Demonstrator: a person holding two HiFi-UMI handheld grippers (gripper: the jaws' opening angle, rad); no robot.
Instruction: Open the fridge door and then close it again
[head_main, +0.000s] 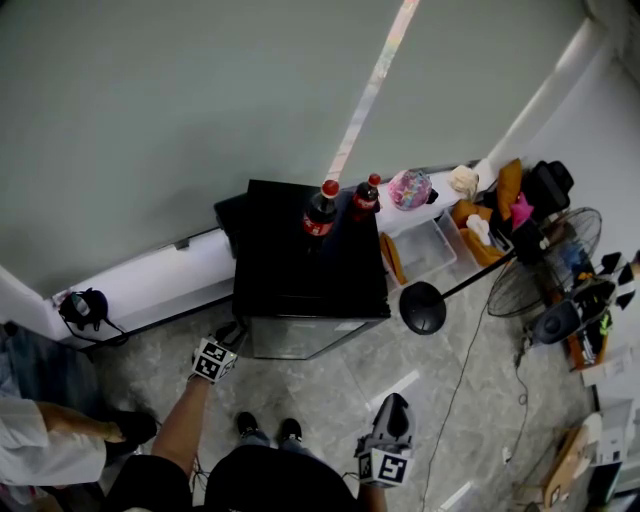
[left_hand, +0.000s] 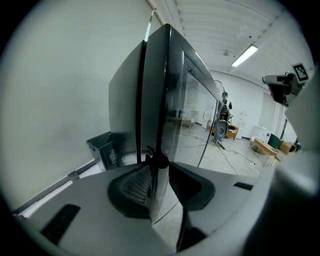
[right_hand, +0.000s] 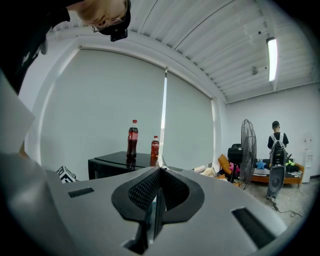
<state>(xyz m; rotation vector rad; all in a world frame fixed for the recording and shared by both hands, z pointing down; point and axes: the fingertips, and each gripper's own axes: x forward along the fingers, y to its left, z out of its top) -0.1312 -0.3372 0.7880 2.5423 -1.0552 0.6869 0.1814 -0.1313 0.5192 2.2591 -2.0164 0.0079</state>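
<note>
The low black box-shaped fridge (head_main: 280, 250) stands upright on the grey tiled floor against the pale wall, directly ahead of the person. Its long axis is vertical. Its dark, glass-fronted fridge door (head_main: 300, 338) faces the person, toward the bottom of the head view. In the left gripper view the door (left_hand: 175, 100) rises as a tall vertical panel, with a dark seam between it and the cabinet; whether it is shut tight cannot be told. A tall cola bottle with a red cap (head_main: 320, 212) and a shorter cola bottle (head_main: 364, 197) stand upright on the fridge top, just beside each other. The left gripper (head_main: 236, 334) is at the door's left front corner, on an outstretched bare forearm (head_main: 185, 420), angled downward. Its jaws stand wide apart and straddle the door's vertical edge, with a ribbed pad against each face of it (left_hand: 159, 162). The right gripper (head_main: 397, 400) is held back beside the person's body, well apart from the fridge. It points level toward the fridge top, and its jaws are closed together with nothing between them (right_hand: 161, 170).
</note>
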